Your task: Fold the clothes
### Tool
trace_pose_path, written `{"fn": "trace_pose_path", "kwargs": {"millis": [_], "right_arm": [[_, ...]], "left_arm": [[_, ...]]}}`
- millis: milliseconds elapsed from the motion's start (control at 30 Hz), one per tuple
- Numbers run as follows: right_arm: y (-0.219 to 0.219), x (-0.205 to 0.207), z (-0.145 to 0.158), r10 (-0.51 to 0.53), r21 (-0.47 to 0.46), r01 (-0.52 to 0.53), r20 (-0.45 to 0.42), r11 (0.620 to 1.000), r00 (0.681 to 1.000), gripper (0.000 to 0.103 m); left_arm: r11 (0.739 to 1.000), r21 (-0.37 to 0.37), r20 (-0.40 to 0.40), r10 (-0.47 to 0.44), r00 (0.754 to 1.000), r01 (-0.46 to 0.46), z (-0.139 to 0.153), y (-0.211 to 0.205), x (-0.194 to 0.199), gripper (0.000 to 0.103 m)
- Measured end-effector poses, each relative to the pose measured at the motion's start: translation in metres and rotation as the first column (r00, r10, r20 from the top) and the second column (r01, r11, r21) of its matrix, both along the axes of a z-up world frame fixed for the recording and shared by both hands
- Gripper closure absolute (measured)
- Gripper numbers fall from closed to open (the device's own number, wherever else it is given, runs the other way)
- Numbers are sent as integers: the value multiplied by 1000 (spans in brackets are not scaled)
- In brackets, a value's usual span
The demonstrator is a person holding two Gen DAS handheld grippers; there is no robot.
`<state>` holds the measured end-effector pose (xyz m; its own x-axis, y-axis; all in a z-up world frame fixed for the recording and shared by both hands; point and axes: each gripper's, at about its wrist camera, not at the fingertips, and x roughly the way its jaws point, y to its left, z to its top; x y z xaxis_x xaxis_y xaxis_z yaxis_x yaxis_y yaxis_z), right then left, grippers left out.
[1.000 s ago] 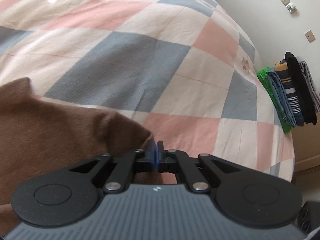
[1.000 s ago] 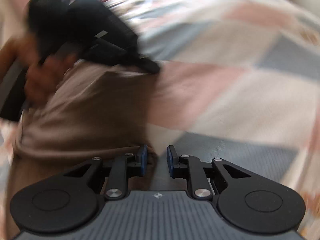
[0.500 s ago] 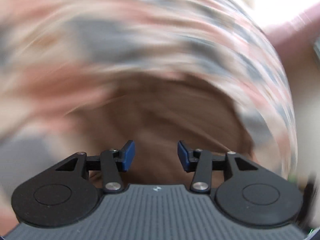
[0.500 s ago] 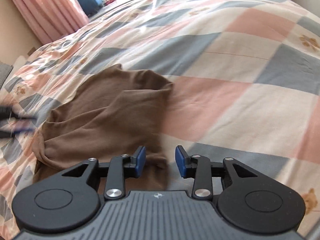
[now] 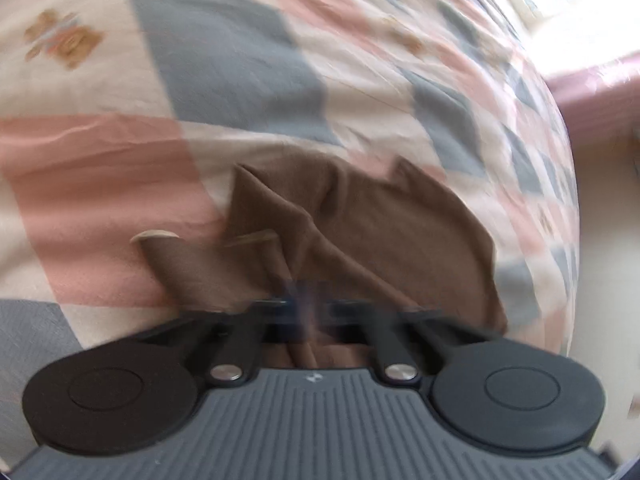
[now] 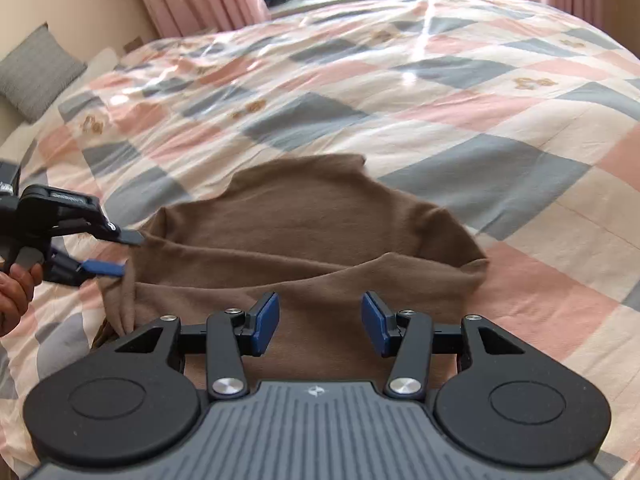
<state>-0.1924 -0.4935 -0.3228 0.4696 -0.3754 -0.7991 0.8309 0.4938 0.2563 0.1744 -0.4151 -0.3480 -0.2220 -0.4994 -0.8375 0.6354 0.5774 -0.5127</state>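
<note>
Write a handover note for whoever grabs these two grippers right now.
Left gripper: open, fingers apart at the left edge of the brown top; no firm grip visible.
Right gripper: open, above the top's near edge, holding nothing.
The brown top lies rumpled on the checked quilt, with one band of cloth folded across its front.
To do: flatten it and complete the folds.

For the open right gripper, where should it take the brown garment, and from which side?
A judgement: the right gripper should take the brown garment at its bunched right-hand corner, coming in low from the right. The fabric there lies doubled in a raised fold, easy to pinch.
</note>
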Motion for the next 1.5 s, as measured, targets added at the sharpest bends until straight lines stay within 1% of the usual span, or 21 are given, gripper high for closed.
{"fn": "trace_pose_path", "kwargs": {"millis": [100, 167, 267, 333, 367, 400, 567, 633, 667, 700, 767, 933, 1033, 1100, 1167, 1267, 1333, 1367, 1400, 1433, 1500], "right_arm": [[7, 0, -1, -8, 19, 8, 2, 1000, 1000, 54], [8, 0, -3, -3, 29, 4, -7, 1000, 1000, 54], [7, 2, -7, 9, 37, -8, -28, 999, 1000, 54], [-2, 6, -8, 10, 21, -9, -45, 1000, 999, 54], [-6, 7, -9, 7, 14, -6, -48, 1000, 999, 54], [-11, 8, -7, 5, 8, -5, -46, 1000, 999, 54], [-17, 12, 0, 10, -6, -11, -39, 1000, 999, 47], [-15, 8, -2, 8, 0, -8, -41, 1000, 999, 47], [-14, 5, -3, 6, 5, -6, -43, 1000, 999, 47], [-13, 2, -4, 4, 11, -3, -46, 1000, 999, 47], [-11, -3, -7, -1, 21, 2, -50, 1000, 999, 47], [-16, -15, -10, 2, 40, 0, -45, 999, 999, 47], [-25, -14, -9, 60, 30, -59, -42, 998, 997, 47], [-33, -6, -8, 130, 18, -129, -53, 991, 990, 47], [-41, 7, -9, 228, 5, -228, -84, 974, 970, 47], [-52, 27, -10, 368, -8, -372, -132, 928, 921, 47], [-56, 33, -13, 437, -8, -444, -161, 896, 885, 47], [-57, 34, -15, 467, -6, -476, -175, 880, 867, 48], [-58, 35, -17, 497, -4, -506, -189, 862, 847, 51], [-58, 37, -20, 525, -1, -536, -203, 844, 827, 65], [-60, 40, -24, 579, 6, -594, -230, 804, 782, 84]], "left_arm": [[994, -102, 95, -17, 995, 27, 25, 49, 2, 103], [998, -20, 115, 55, 992, -53, 16, 86, 17, 103], [980, 81, -10, 184, 983, -183, -9, 112, 37, 103], [982, 14, -58, 190, 980, -189, -3, 96, 36, 86], [987, -5, -38, 163, 986, -163, 3, 79, 31, 62], [991, -8, -7, 130, 991, -130, 8, 60, 25, 55], [996, 81, 69, 17, 998, -22, -2, -14, 2, 57], [993, 118, 62, -8, 998, 1, -13, -25, 2, 72], [992, 127, 58, -21, 998, 13, -16, -23, 1, 97], [992, 123, 58, -29, 998, 21, -17, -17, 0, 103], [994, 108, 68, -20, 998, 12, -13, 5, 0, 103], [984, 127, 121, 112, 986, -127, -6, 90, 15, 103], [979, 117, 84, 156, 984, -165, -11, 107, 21, 99], [977, 69, 18, 203, 979, -203, -13, 111, 25, 73], [964, 42, -50, 263, 963, -261, -20, 112, 29, 64], [936, 56, -123, 351, 928, -347, -35, 112, 32, 64], [929, 62, -142, 370, 918, -365, -44, 110, 30, 73], [930, 65, -141, 366, 920, -361, -46, 109, 30, 91], [936, 58, -133, 353, 926, -348, -46, 107, 29, 99], [943, 45, -109, 332, 937, -329, -44, 103, 27, 99], [962, -6, -33, 274, 961, -275, -33, 96, 20, 100]]}}
